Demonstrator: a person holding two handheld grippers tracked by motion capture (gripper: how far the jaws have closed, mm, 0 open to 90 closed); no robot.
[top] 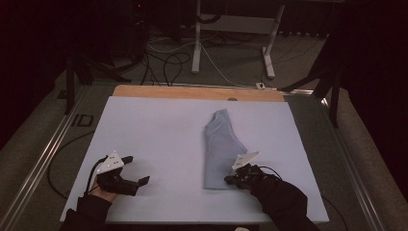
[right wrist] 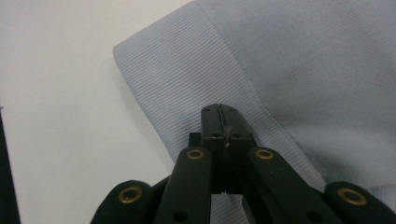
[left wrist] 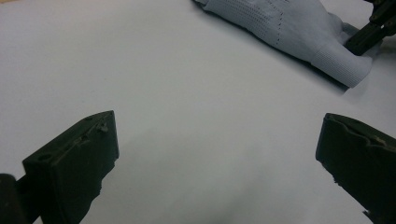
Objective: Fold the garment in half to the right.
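Pale blue-grey knit garment [top: 219,149] lies folded lengthwise on the white sheet [top: 154,139] covering the tabletop [top: 192,91], right of centre, long axis running away from the person. Ribbed hem end is nearest the person; narrower end points to the far edge.

Right tool [top: 230,180] sits at the near right corner of the garment, over the ribbed band. In the right gripper view its jaws are pressed together with no gap, tips down on the ribbing [right wrist: 187,93]. Looks closed. Can't tell from this angle whether any fabric is pinched between the tips or they just rest on it; no obvious fold is lifted. Dark sleeve [top: 284,202] comes in from the bottom right behind it.

Left tool [top: 139,182] is near the front left of the sheet, well apart from the garment, held low. Left gripper view shows both jaws spread wide with bare white sheet between them, nothing in them. Same view has the garment's ribbed cuff [left wrist: 341,65] at upper right, with the other tool's dark tip touching or just beside it.

Wood edge of the tabletop shows past the far side of the sheet. Floor beyond has cables [top: 168,60] and a white desk frame [top: 231,29]; room is dim.
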